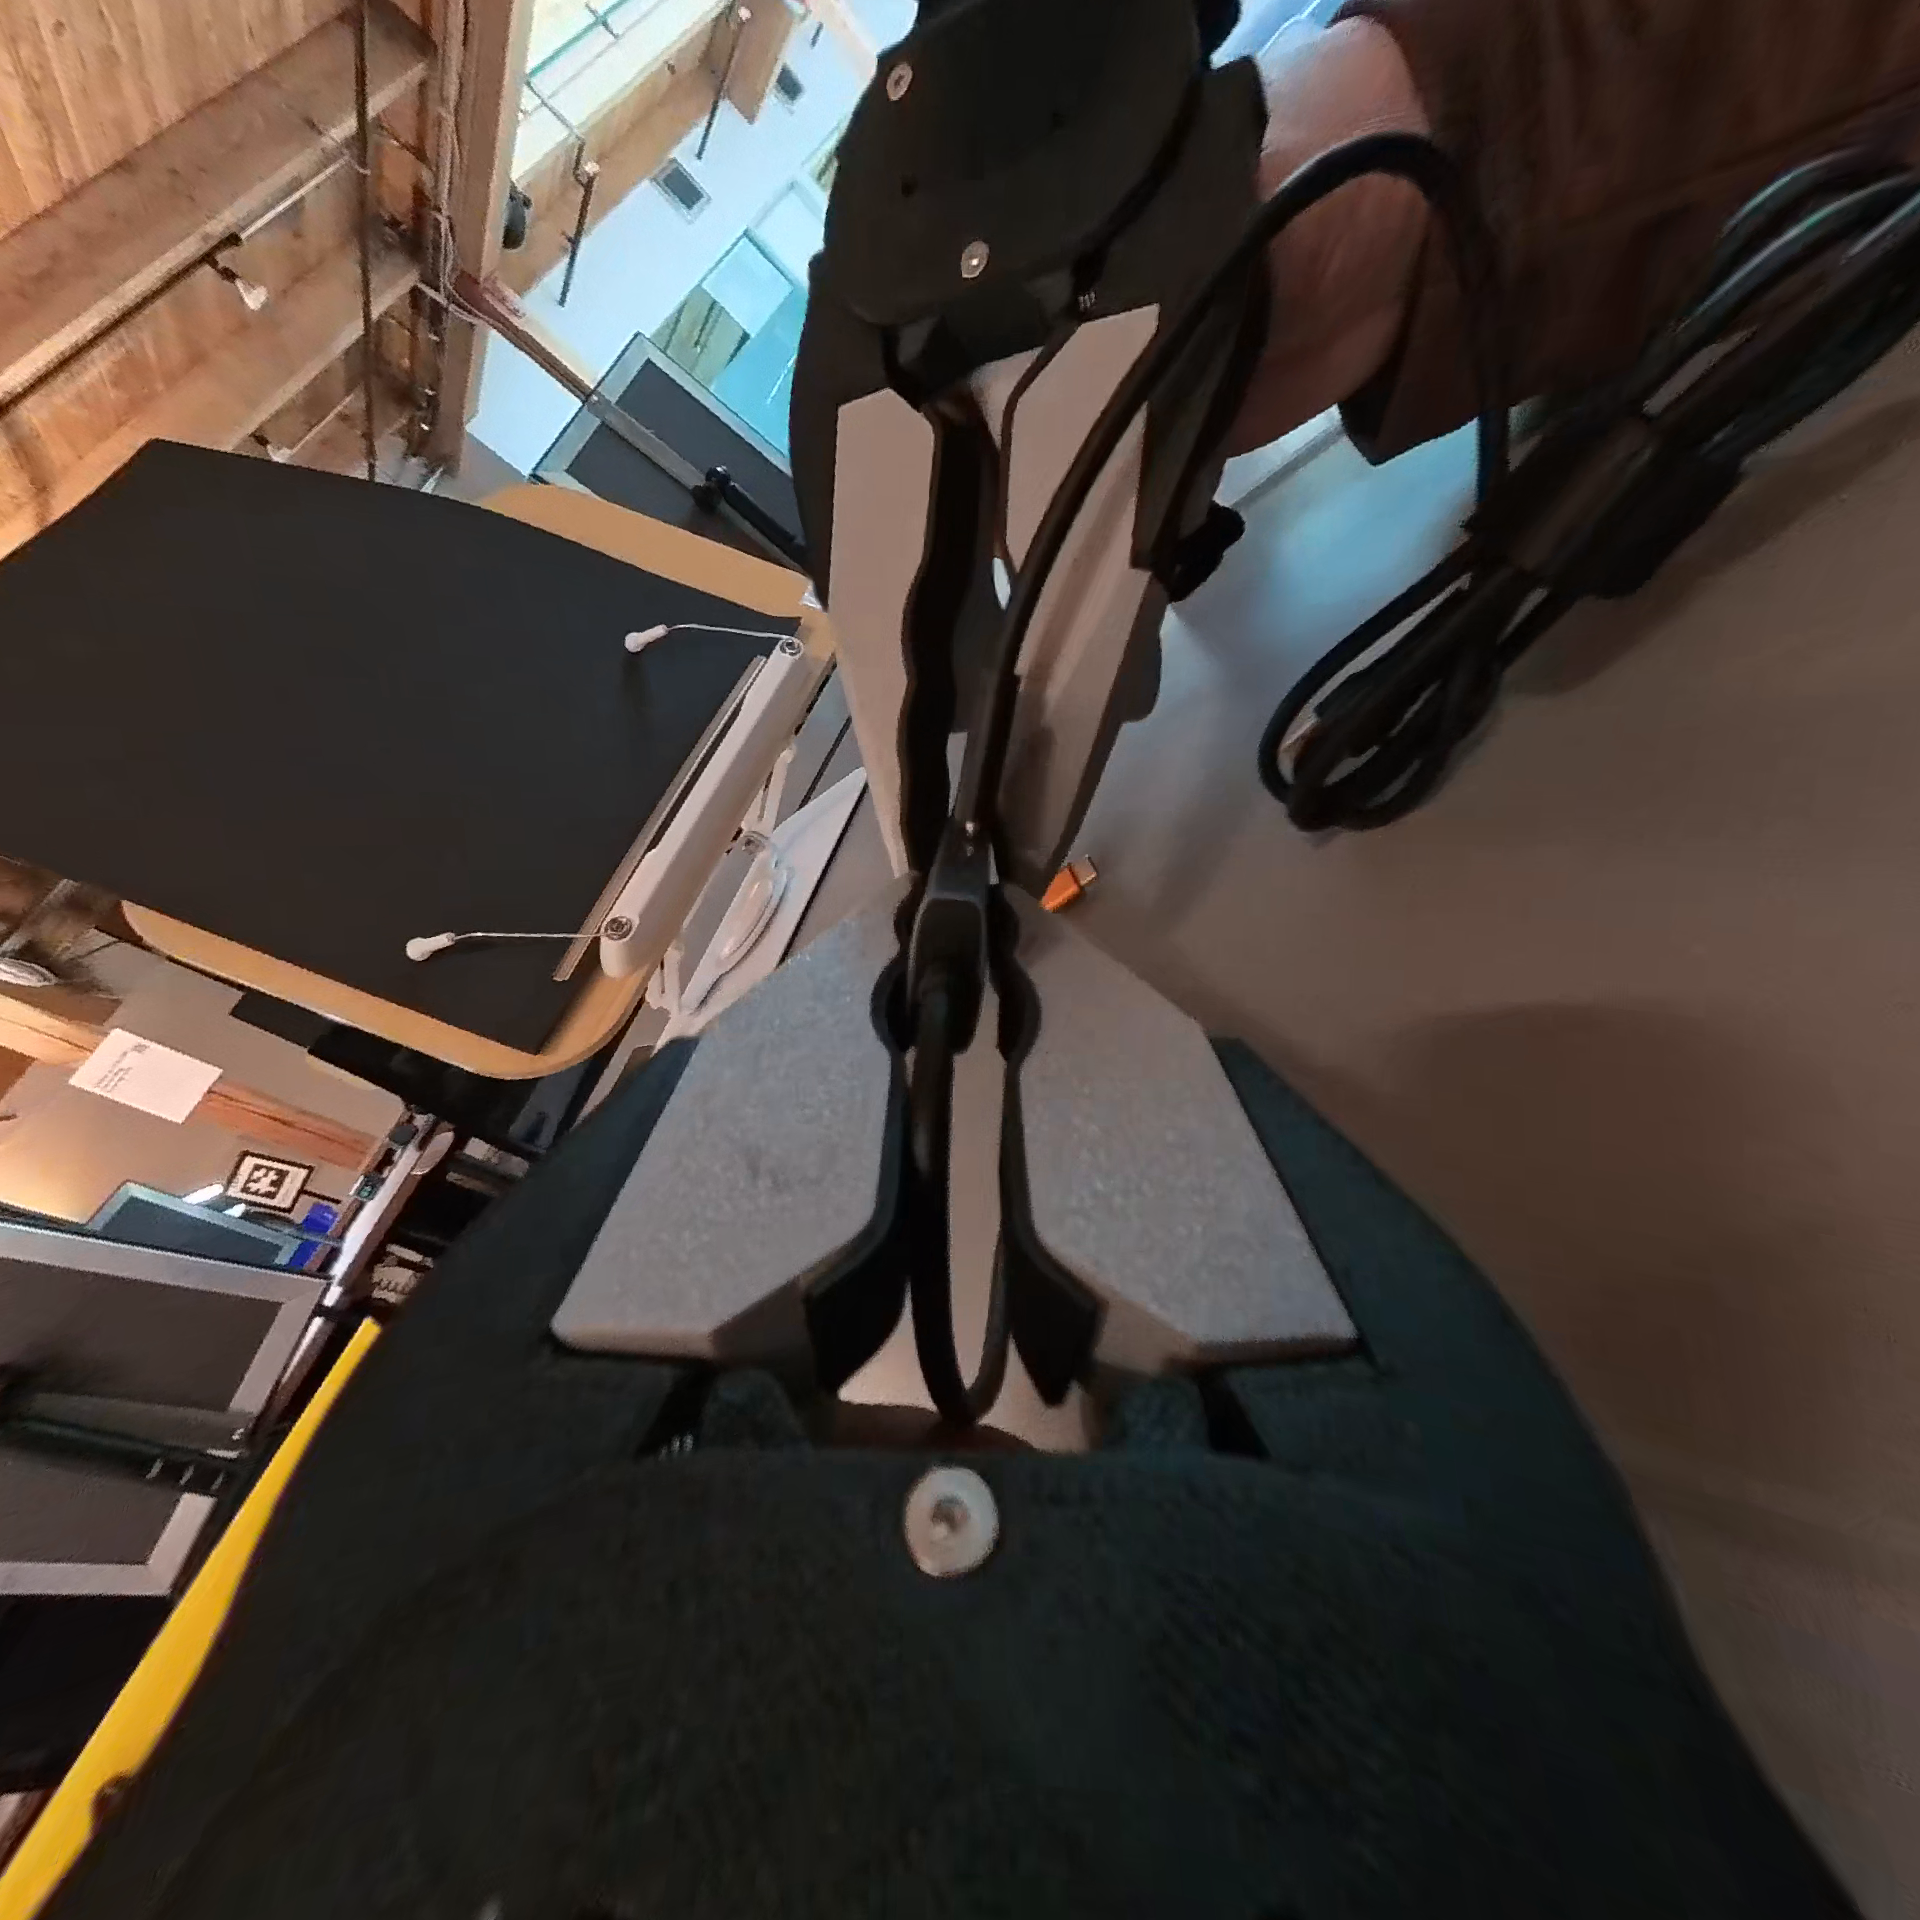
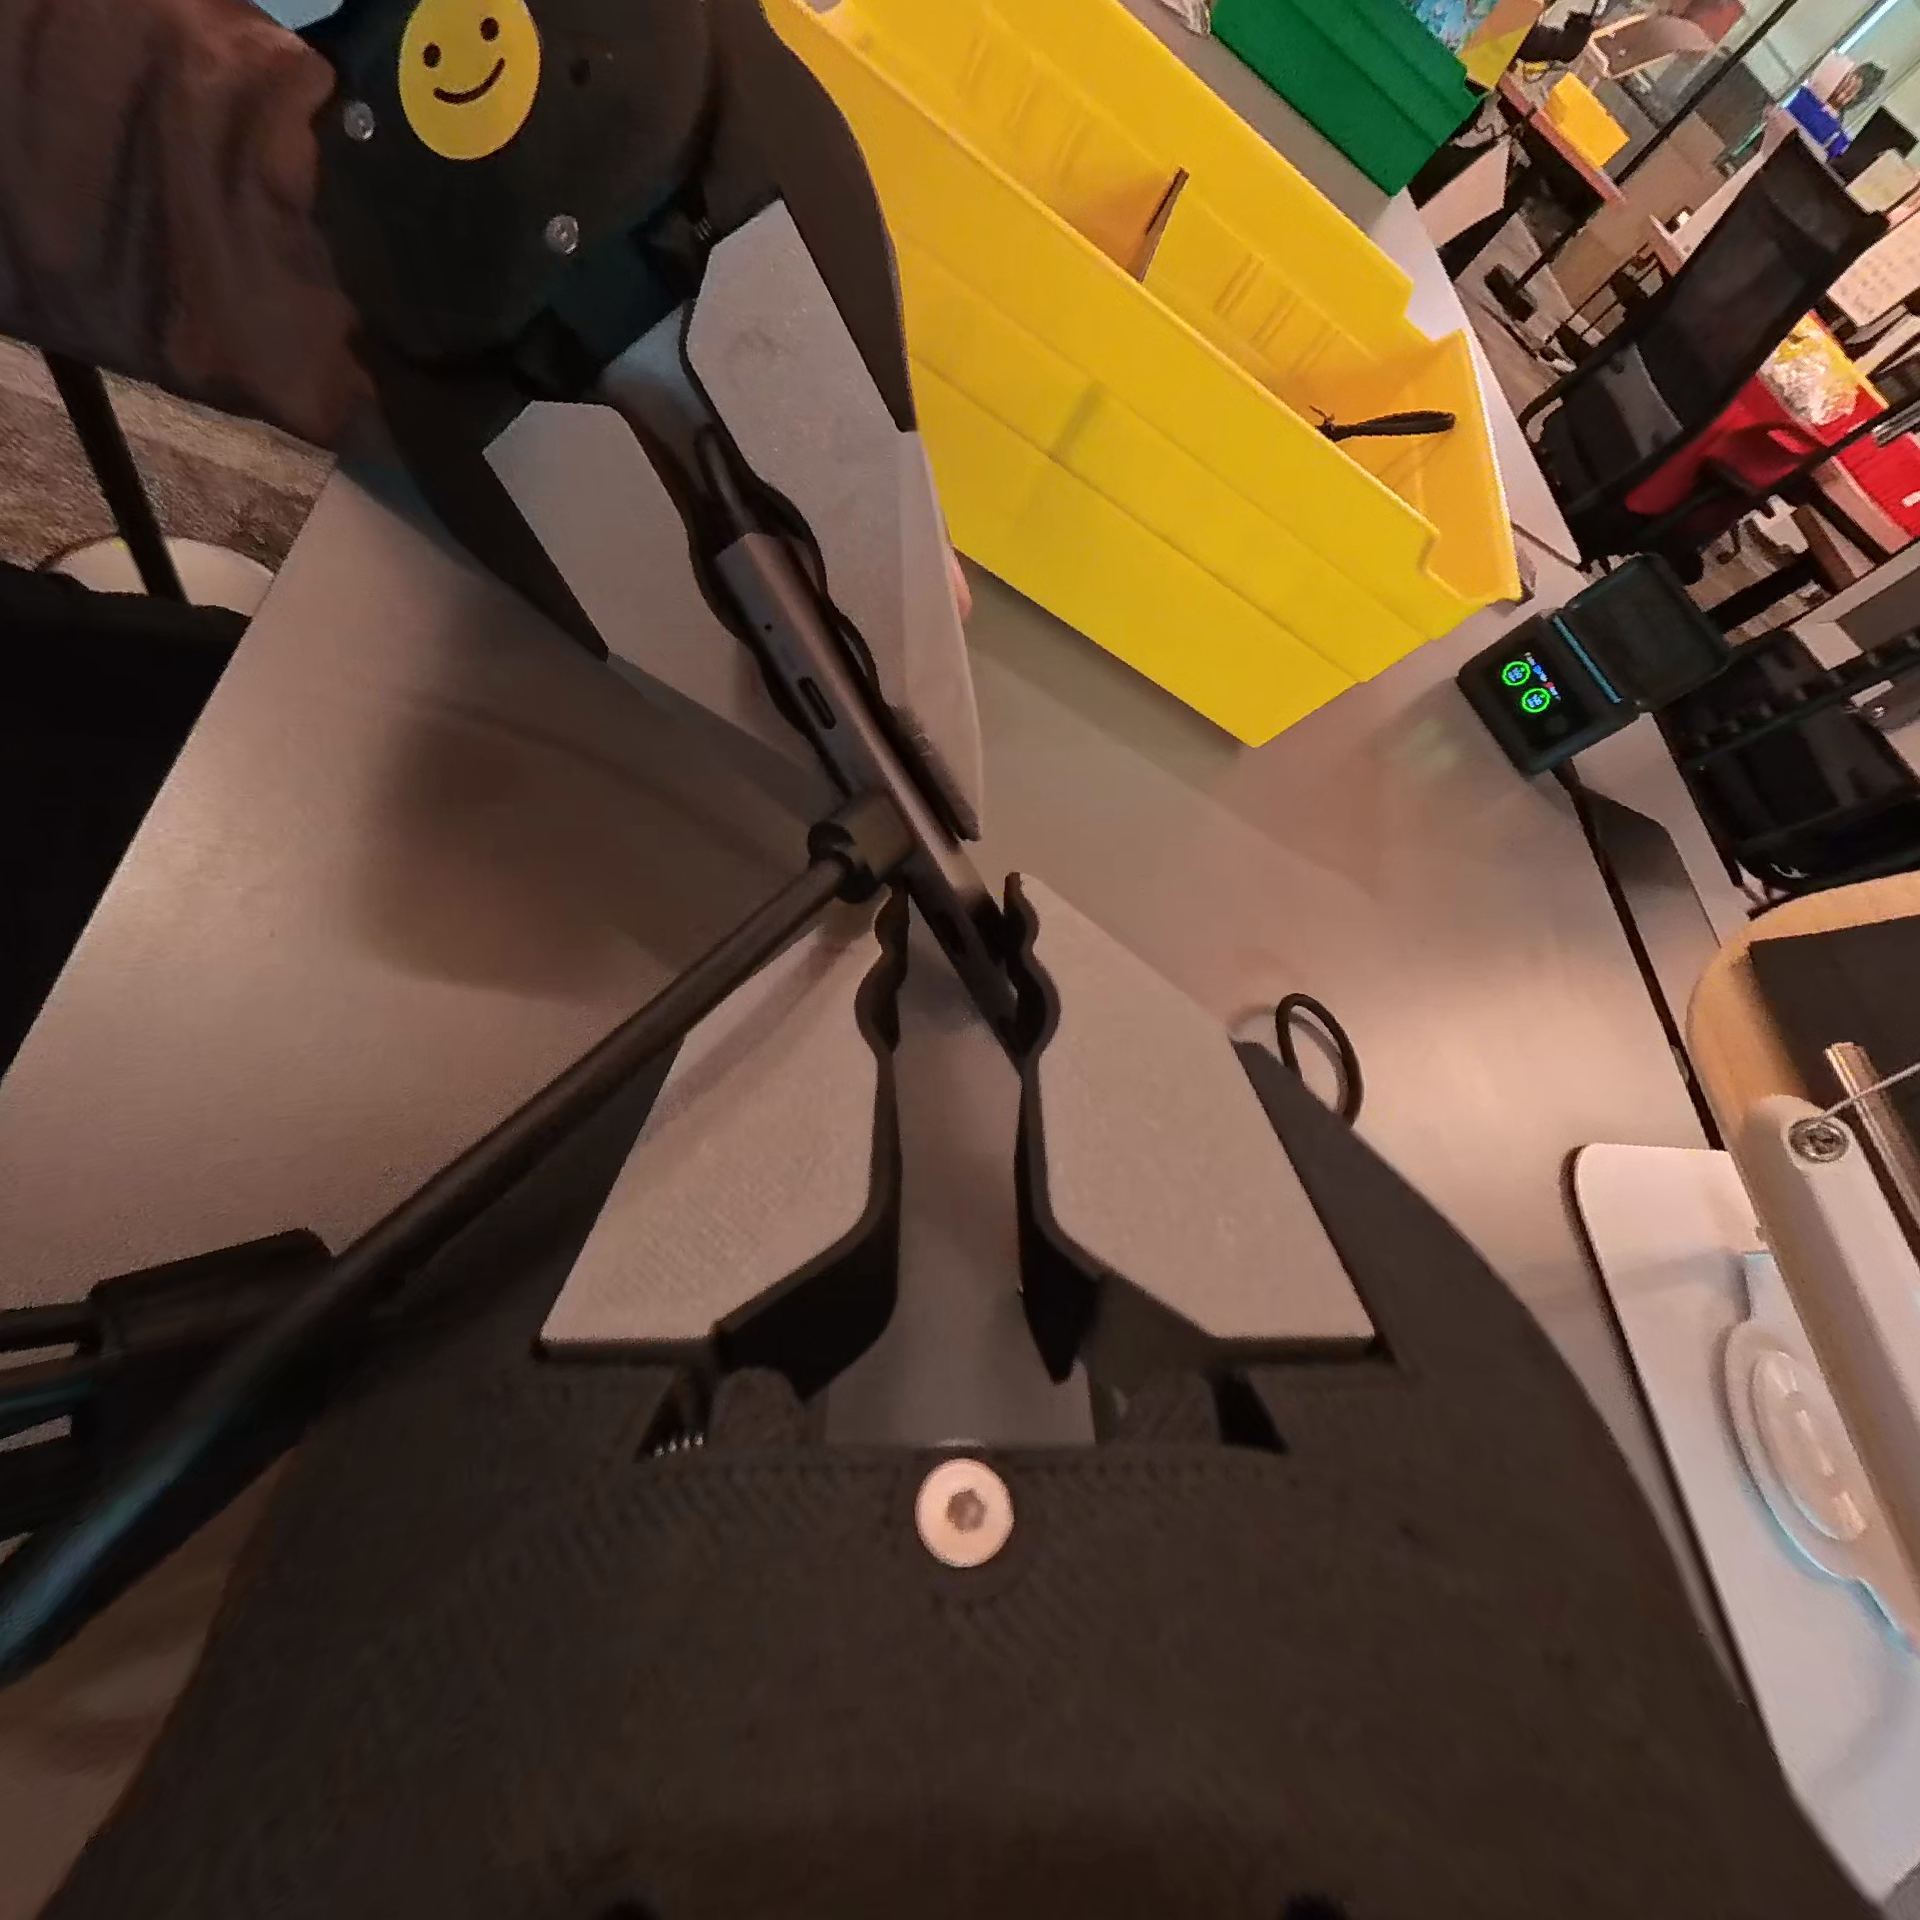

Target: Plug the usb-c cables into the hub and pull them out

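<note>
My left gripper is shut on the slim grey hub, which shows edge-on between its pads. It also shows in the right wrist view, marked with a yellow smiley. The hub's own tail cable loops back between the left fingers. A black USB-C cable comes from the lower left, and its plug sits in the hub's side. My right gripper is open, with the hub's free end between its fingertips and the plug just beyond its left finger. It also shows in the left wrist view.
On the grey table are yellow bins, a green bin, a small black device with a lit screen and a black ring. An orange plug and a black cable bundle lie nearby. A black board stands left.
</note>
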Demonstrator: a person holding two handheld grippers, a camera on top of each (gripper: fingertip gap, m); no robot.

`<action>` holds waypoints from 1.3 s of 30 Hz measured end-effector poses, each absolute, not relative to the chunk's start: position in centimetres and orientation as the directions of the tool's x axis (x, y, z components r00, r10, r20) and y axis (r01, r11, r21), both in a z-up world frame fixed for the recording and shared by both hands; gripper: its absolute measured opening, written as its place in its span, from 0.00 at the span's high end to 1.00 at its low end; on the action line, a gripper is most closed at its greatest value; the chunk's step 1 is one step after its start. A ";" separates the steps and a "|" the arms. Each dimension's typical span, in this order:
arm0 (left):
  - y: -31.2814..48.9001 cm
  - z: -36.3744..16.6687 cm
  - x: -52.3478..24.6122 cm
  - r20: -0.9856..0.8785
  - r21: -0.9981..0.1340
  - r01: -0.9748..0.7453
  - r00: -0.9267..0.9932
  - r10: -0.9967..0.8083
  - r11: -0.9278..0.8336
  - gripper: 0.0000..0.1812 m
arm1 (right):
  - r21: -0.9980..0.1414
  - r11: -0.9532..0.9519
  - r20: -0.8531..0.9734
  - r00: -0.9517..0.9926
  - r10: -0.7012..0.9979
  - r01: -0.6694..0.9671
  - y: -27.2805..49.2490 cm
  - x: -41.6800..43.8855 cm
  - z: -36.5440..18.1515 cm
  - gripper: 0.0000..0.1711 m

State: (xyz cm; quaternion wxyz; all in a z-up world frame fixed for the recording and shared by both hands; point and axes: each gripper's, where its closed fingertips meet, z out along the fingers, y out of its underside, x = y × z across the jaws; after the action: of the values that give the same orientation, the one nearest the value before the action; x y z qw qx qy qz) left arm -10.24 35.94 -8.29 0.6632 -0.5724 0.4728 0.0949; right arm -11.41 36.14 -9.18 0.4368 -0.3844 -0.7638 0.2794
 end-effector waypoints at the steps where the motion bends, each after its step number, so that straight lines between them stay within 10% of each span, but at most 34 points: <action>1: 36.0 -8.2 -10.3 -0.742 -0.662 -0.675 0.532 -0.407 0.324 0.95 | -0.770 0.539 0.444 -0.319 0.837 0.342 36.2 -11.5 -9.1 0.91; 12: 38.4 -9.1 -14.3 -0.799 -0.584 -0.798 0.532 -0.280 0.150 0.96 | -0.898 0.134 0.185 0.084 0.979 0.420 45.1 -9.1 -7.4 0.93; 22: 38.0 -10.6 -12.3 -0.889 -0.427 -0.879 0.364 -0.279 0.213 0.96 | -0.696 -0.018 0.139 0.159 0.978 0.717 45.8 -9.0 -14.6 0.82; 26: 38.7 -9.9 -13.5 -0.880 -0.455 -0.876 0.414 -0.233 0.162 0.96 | -0.658 -0.039 0.076 0.118 0.990 0.752 44.7 -8.9 -16.0 0.94; 35: 40.1 -8.3 -17.8 -0.816 -0.571 -0.821 0.567 -0.113 0.007 0.96 | -0.538 0.059 0.611 0.340 0.715 0.841 49.2 -0.7 -3.6 0.98; 39: 40.1 -8.6 -17.0 -0.820 -0.563 -0.826 0.554 -0.140 0.027 0.96 | -0.276 0.065 0.663 0.141 0.735 0.959 47.7 1.6 0.5 0.98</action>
State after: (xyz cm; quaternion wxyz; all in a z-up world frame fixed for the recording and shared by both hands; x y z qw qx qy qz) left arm -17.05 40.11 -8.61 0.6085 -0.6379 0.3787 0.2817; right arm 1.59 47.72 0.51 0.3572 -0.6655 -0.6364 -0.1568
